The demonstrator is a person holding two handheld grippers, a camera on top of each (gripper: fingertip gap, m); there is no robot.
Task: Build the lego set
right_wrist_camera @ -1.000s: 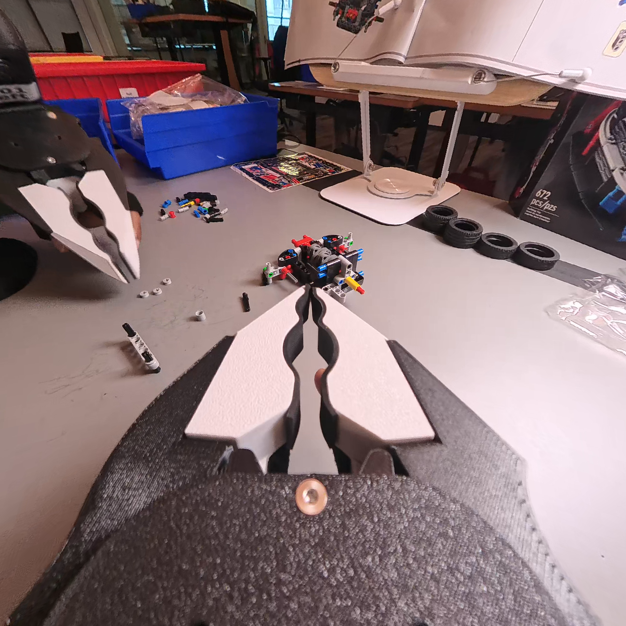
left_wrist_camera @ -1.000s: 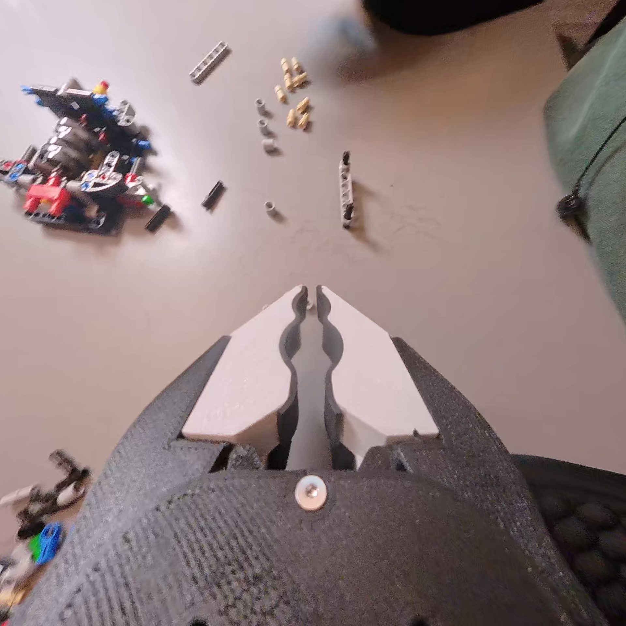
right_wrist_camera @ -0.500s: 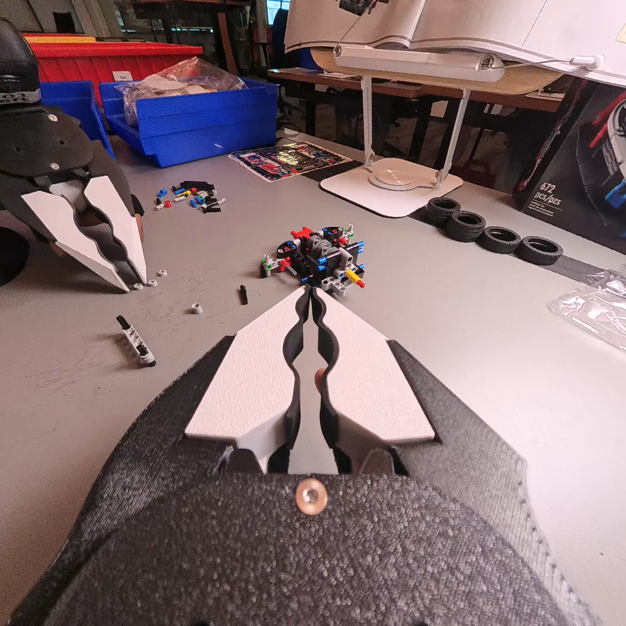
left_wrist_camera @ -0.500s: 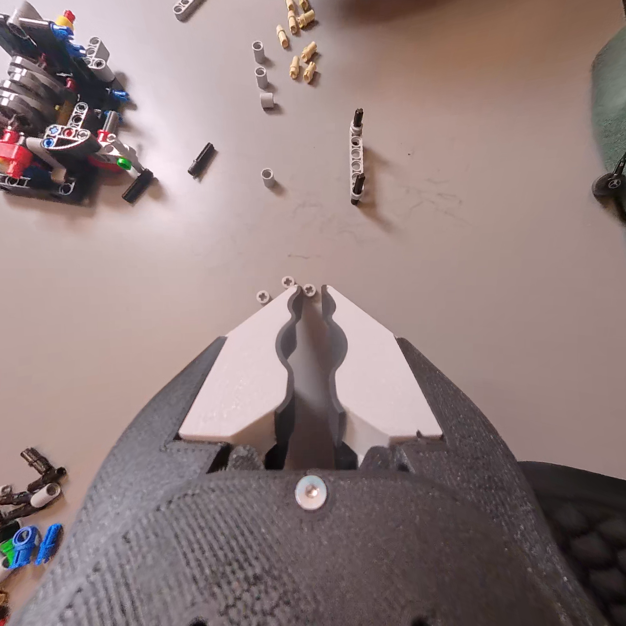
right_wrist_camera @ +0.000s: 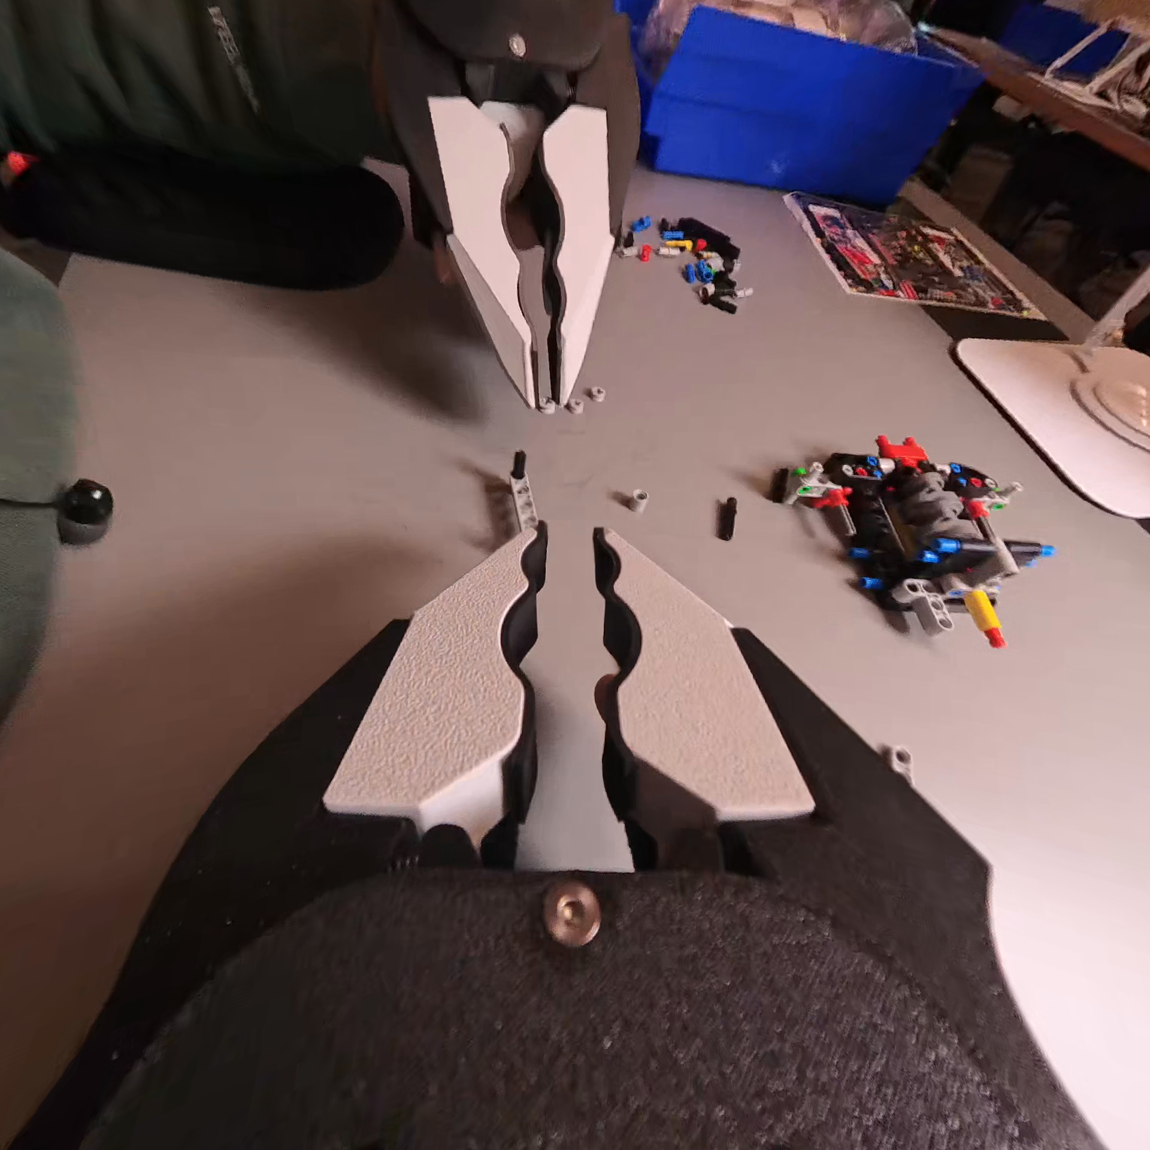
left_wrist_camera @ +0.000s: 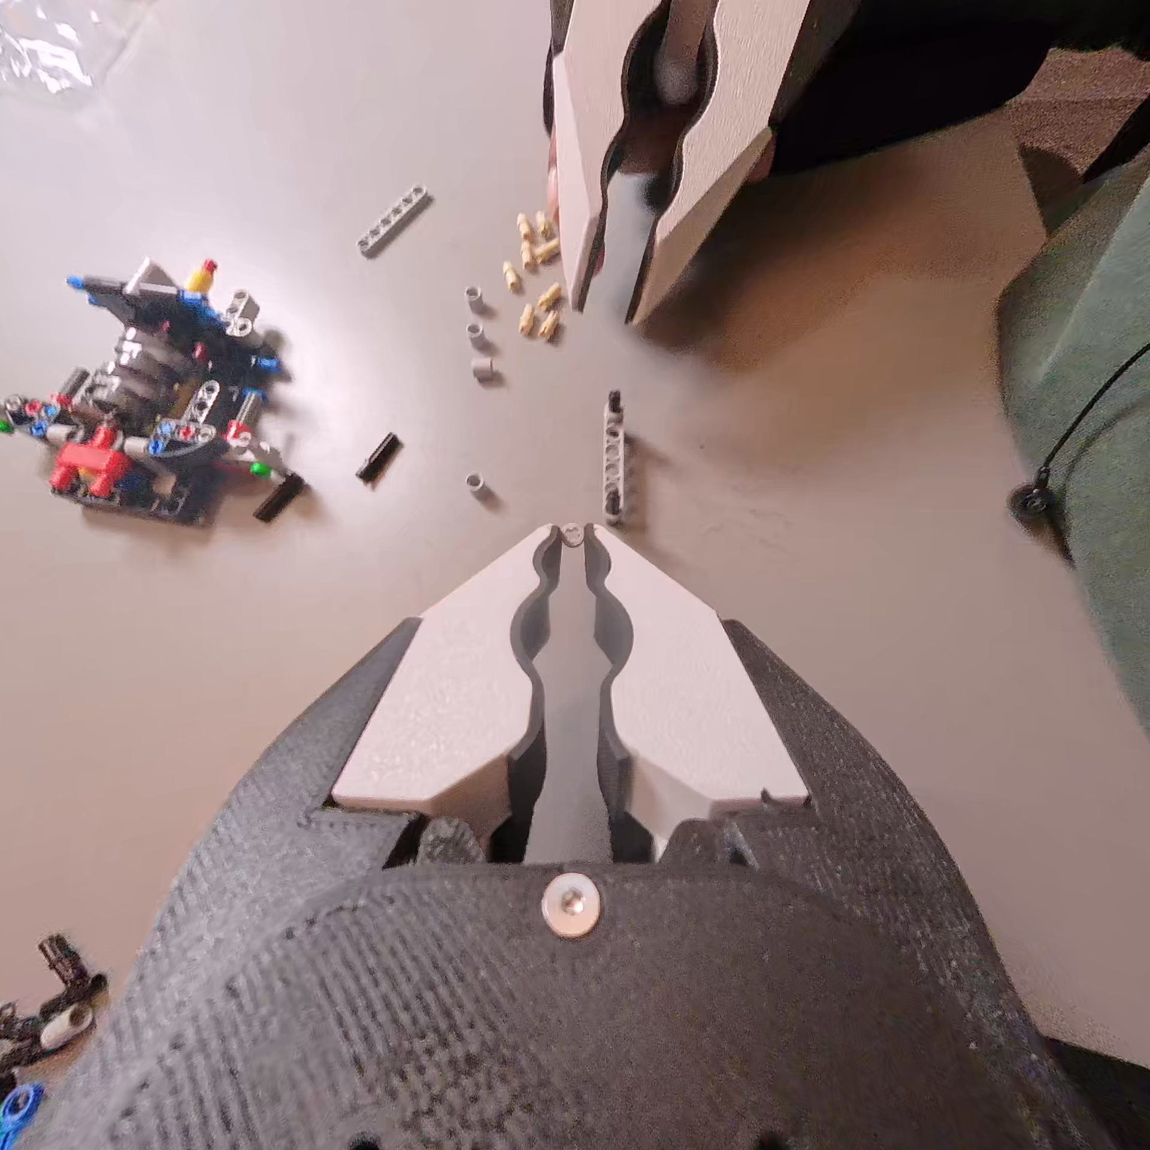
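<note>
Left claw (left_wrist_camera: pixel 572 535), white textured fingers on a black woven-look body, points down at the grey worktop (left_wrist_camera: pixel 186 653); its tips pinch a small round grey bushing (left_wrist_camera: pixel 572 534) with a cross-shaped hole. In the right wrist view the same claw (right_wrist_camera: pixel 547 401) stands near-vertical, tips at the worktop with the bushing (right_wrist_camera: pixel 547 406) between them, and two like bushings (right_wrist_camera: pixel 585 399) lie just beside it.

Right claw (right_wrist_camera: pixel 569 535) has its fingers slightly spread with nothing between them, wavy black inner pads exposed; it hangs tilted above the worktop.

Between the claws lies a grey perforated beam (left_wrist_camera: pixel 613 463) with black pins at both ends. Near it: a short grey sleeve (left_wrist_camera: pixel 476 482), a black pin (left_wrist_camera: pixel 378 457), three more grey sleeves (left_wrist_camera: pixel 479 330) and a cluster of tan pins (left_wrist_camera: pixel 535 274). A longer grey beam (left_wrist_camera: pixel 395 221) lies farther off.

The partly built lego model (right_wrist_camera: pixel 902 535), black with red, blue and yellow parts, sits to one side. Beyond: loose mixed pieces (right_wrist_camera: pixel 691 261), a printed sheet (right_wrist_camera: pixel 902 255), a blue bin (right_wrist_camera: pixel 796 99). No writing is legible.
</note>
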